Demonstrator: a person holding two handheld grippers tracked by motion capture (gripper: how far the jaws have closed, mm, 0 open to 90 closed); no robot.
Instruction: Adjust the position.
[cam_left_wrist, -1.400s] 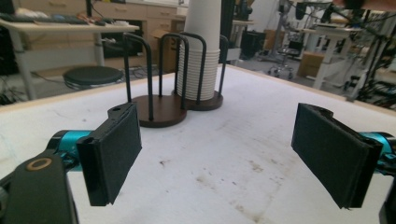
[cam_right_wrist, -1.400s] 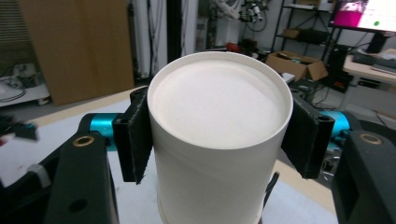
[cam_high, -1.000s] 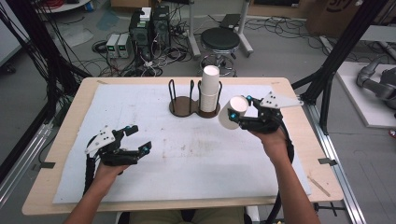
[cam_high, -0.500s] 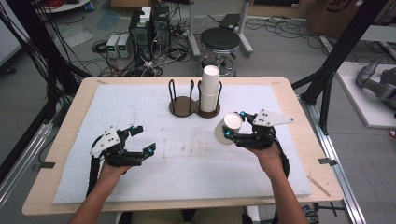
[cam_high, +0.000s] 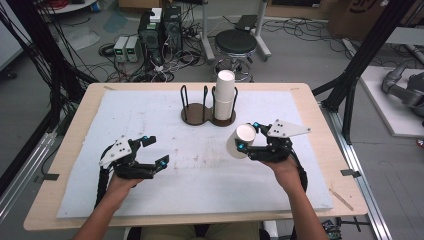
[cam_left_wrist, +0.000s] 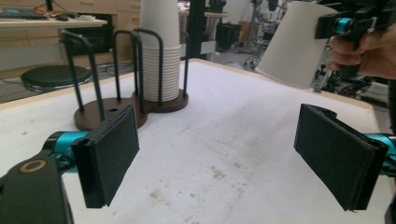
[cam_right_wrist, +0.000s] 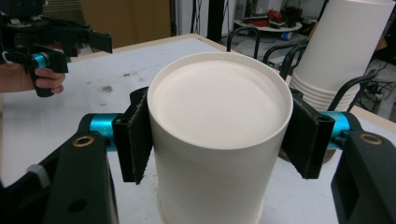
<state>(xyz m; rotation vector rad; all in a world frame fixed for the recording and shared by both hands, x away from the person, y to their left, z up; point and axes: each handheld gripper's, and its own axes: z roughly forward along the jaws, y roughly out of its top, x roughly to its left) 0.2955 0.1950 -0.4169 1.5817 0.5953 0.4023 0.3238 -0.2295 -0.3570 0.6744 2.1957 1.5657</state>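
Note:
A white paper cup (cam_high: 240, 142) hangs tilted above the right half of the white mat (cam_high: 200, 170), with my right gripper (cam_high: 248, 136) shut on it. In the right gripper view both pads (cam_right_wrist: 135, 140) press the cup's (cam_right_wrist: 219, 126) sides, and its closed end faces the camera. My left gripper (cam_high: 156, 150) hovers open over the mat's left half, with nothing between its pads (cam_left_wrist: 109, 158). From the left gripper view the held cup (cam_left_wrist: 294, 44) is up at the right. A stack of white cups (cam_high: 225, 95) stands in a dark two-slot wire holder (cam_high: 195, 114).
The holder's left slot (cam_left_wrist: 105, 114) has no cups in it. The mat lies on a wooden table (cam_high: 325, 150) whose edges run close on all sides. A stool (cam_high: 236, 42), computer boxes and cables sit on the floor beyond the far edge.
My right gripper has carried the cup down and toward the person, away from the stack. The left gripper has hardly moved and stays open.

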